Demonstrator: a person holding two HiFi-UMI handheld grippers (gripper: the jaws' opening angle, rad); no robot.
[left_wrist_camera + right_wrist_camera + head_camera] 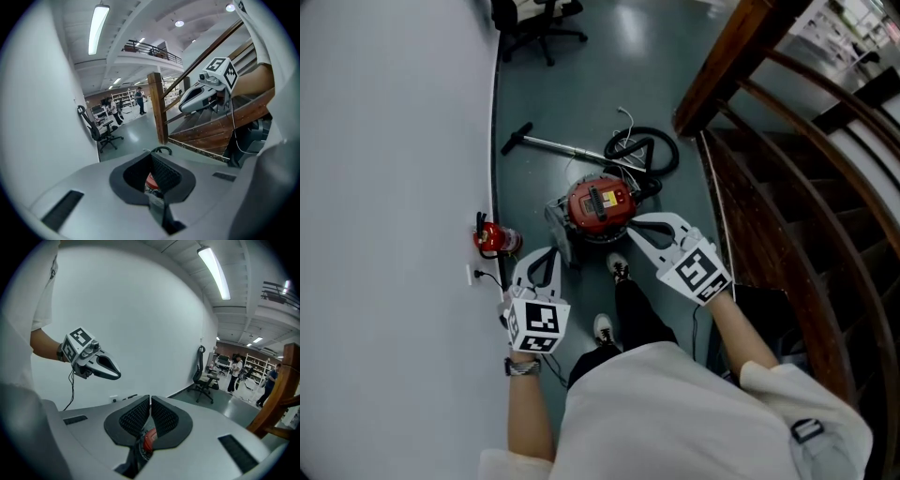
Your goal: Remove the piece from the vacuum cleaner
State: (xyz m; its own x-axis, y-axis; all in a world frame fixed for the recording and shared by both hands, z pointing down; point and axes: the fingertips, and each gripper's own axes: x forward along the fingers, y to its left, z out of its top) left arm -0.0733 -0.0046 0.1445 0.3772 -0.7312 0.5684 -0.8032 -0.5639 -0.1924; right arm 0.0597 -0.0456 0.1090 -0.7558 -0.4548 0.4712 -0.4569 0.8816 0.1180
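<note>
You hold left claw and right claw clenched, both empty. Red vacuum cleaner sits on floor just ahead between them, right claw nearer; wand points away up-left.

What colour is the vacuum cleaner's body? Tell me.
The vacuum cleaner is mostly red; clearest in the head view.

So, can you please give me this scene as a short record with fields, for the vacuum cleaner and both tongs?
place: grey floor between a white wall and a wooden staircase
vacuum cleaner: red, on the floor before the person's shoes
hose: black, looped behind it
left tongs: shut, empty
right tongs: shut, empty
contact: neither touches the vacuum cleaner
</note>
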